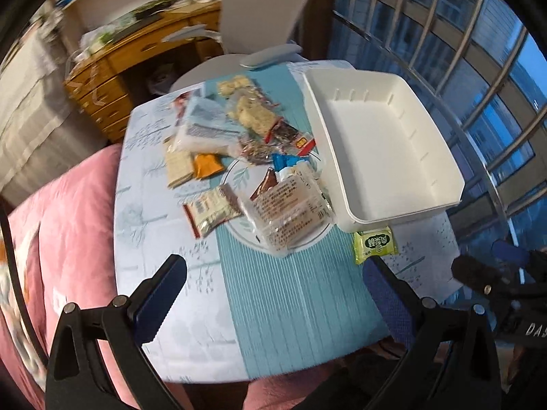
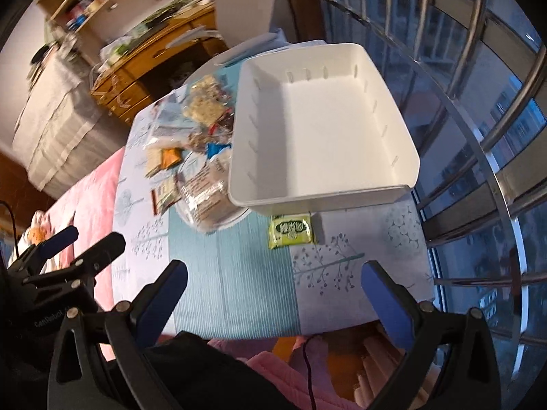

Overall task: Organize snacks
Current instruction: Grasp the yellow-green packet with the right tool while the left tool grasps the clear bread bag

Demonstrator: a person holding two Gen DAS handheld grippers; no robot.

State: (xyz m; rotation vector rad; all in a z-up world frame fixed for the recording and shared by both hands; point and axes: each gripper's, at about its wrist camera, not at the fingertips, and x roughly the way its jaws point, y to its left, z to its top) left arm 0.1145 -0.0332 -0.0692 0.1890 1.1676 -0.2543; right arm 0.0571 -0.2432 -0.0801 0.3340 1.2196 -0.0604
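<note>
An empty white bin (image 1: 376, 143) stands at the right of a small table (image 1: 290, 307); it also shows in the right wrist view (image 2: 324, 130). Several snack packets (image 1: 246, 157) lie heaped to its left, some on a round plate (image 1: 236, 232), also visible in the right wrist view (image 2: 198, 157). A green packet (image 1: 374, 244) lies in front of the bin, seen too in the right wrist view (image 2: 290, 230). My left gripper (image 1: 273, 294) is open and empty above the table's near edge. My right gripper (image 2: 273, 290) is open and empty, near the green packet.
A grey chair (image 1: 259, 24) stands behind the table, with a wooden desk (image 1: 112, 78) beyond. A pink blanket (image 1: 68, 225) lies to the left. Window bars (image 1: 478, 51) run along the right.
</note>
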